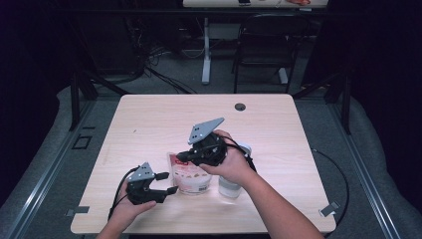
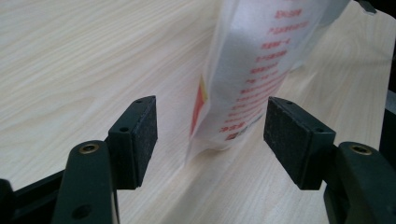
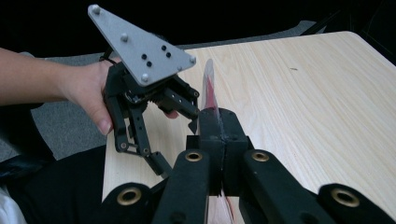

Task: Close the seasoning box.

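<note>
The white plastic snack pouch with red print (image 1: 188,178) stands upright on the pale wood-grain bench (image 1: 149,124), near the front edge and a little left of the middle. The right hand-held gripper (image 3: 219,128) has its 2 jaws pressed together on the pouch's top seam. The left hand-held gripper (image 2: 210,140) sits low at the pouch's lower left corner; its jaws stand apart with the pouch's bottom edge between them, neither pad touching it.

A clear plastic bottle with a white cap (image 1: 233,184) stands just right of the pouch, partly hidden behind the right hand (image 1: 231,167). Behind the pouch the bench lies bare up to the round cable hole (image 1: 240,106) near the far edge; the left side is likewise bare.

The pouch's back carries rows of small red writing, too blurred to read. Its front shows a picture and red lettering, illegible.
</note>
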Available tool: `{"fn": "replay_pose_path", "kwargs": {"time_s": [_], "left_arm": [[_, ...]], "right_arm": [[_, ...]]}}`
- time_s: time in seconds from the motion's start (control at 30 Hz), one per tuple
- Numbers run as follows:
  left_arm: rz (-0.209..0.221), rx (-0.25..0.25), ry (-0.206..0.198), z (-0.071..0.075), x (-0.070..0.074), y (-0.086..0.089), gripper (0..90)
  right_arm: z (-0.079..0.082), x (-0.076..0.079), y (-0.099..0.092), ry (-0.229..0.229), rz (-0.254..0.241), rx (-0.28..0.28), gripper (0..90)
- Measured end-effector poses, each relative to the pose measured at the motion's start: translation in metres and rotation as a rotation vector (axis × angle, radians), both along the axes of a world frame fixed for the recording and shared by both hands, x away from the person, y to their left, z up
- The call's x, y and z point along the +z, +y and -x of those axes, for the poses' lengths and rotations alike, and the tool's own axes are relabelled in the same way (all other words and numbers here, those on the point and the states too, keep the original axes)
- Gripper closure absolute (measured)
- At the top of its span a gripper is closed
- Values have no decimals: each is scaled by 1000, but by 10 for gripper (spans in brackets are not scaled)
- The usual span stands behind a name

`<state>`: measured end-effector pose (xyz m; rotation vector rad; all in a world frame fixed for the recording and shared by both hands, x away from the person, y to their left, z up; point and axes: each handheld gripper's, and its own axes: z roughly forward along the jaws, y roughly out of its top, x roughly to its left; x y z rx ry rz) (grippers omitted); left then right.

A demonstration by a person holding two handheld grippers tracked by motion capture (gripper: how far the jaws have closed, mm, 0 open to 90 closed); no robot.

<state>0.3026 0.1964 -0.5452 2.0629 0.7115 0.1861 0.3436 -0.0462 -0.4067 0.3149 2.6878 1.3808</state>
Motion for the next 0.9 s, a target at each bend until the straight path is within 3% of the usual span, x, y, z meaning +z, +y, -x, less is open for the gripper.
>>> {"fn": "replay_pose_path", "kwargs": {"time_s": [0.3,0.57,0.9], "left_arm": [[-4,-51,-1,-3,-5,-9,351],[-23,-65,2,-5,-10,-14,349],[-16,-96,8,-7,-15,-17,349]], "right_arm": [[2,3,-3,0,-17,15,900],[4,7,-2,-8,-18,18,900],[5,12,-1,-14,-22,34,900]]}}
